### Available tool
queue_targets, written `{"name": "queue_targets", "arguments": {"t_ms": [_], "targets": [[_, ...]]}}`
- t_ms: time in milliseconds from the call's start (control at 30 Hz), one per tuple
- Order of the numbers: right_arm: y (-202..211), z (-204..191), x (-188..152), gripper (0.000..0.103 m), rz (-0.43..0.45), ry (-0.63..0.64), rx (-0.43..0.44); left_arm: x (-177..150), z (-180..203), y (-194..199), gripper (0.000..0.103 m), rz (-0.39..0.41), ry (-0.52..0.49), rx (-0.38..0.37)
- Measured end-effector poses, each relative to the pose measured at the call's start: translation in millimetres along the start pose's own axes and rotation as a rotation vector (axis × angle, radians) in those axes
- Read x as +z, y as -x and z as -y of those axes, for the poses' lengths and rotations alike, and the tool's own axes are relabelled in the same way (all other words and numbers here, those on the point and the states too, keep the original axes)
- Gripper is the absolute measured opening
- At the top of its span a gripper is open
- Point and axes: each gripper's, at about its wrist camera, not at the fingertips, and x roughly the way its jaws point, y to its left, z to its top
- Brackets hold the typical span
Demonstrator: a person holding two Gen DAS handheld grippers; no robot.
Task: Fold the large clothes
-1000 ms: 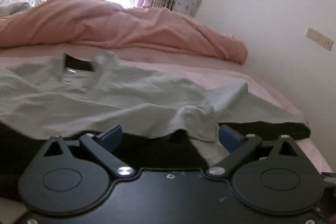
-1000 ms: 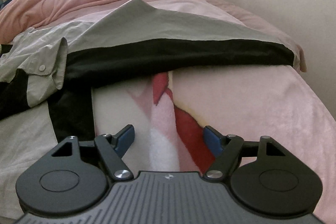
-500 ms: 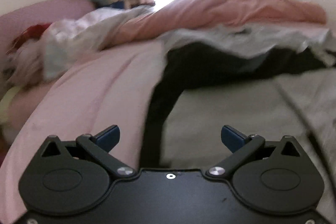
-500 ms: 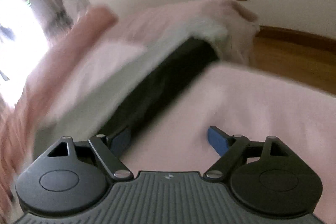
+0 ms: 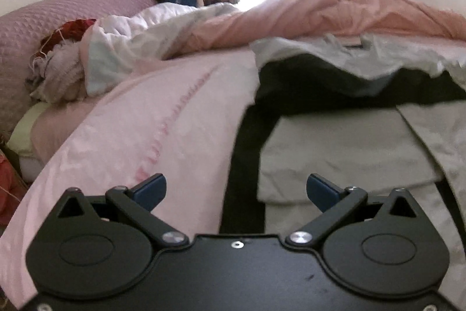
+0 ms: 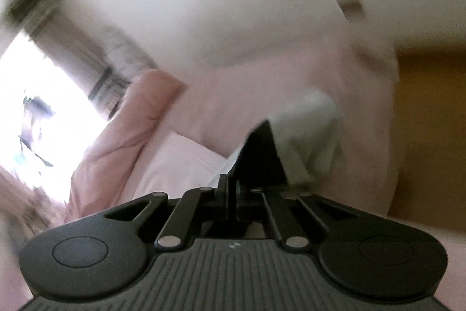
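A large grey garment [image 5: 335,153] with black bands [image 5: 244,162] lies spread on the bed, its upper part folded over. My left gripper [image 5: 236,190] hovers open just above the garment's left black band, with nothing pinched between its blue pads [image 5: 151,188]. The right wrist view is blurred and tilted. In it, my right gripper [image 6: 233,184] has its jaws closing tight together on a corner of the garment [image 6: 314,130]. Black and grey cloth stands up from between the fingers.
A pink sheet [image 5: 139,142] covers the bed. A bunched peach duvet [image 5: 335,10] and a white blanket [image 5: 139,40] lie at the far side. A purple headboard [image 5: 58,13] is at the left. Beyond the bed's right edge are wooden floor [image 6: 431,121] and a white wall.
My left gripper swung from the garment's middle to its left edge, then held still, open throughout. My right gripper rolled, moved to the garment's right corner and shut on it.
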Motion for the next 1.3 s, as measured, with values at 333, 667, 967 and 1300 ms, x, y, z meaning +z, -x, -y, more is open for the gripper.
{"name": "queue_targets", "arguments": {"t_ms": [333, 667, 967, 1300], "targets": [[92.8, -136.2, -104.1, 0.003, 0.120, 0.555, 0.074, 8.9, 5.8, -12.8, 0.103, 0.001, 0.038, -0.068], [139.2, -266.7, -325.8, 0.002, -0.095, 0.790, 0.394, 59.3, 9.2, -63.1, 0.103, 0.011, 0.144, -0.175], [163.8, -322.8, -427.3, 0.002, -0.205, 0.838, 0.458, 92.3, 1.0, -115.2, 0.103, 0.001, 0.139, -0.191], [178.9, -380.6, -486.3, 0.006, -0.239, 0.828, 0.591, 90.8, -9.7, -152.3, 0.103, 0.001, 0.073, -0.108]]}}
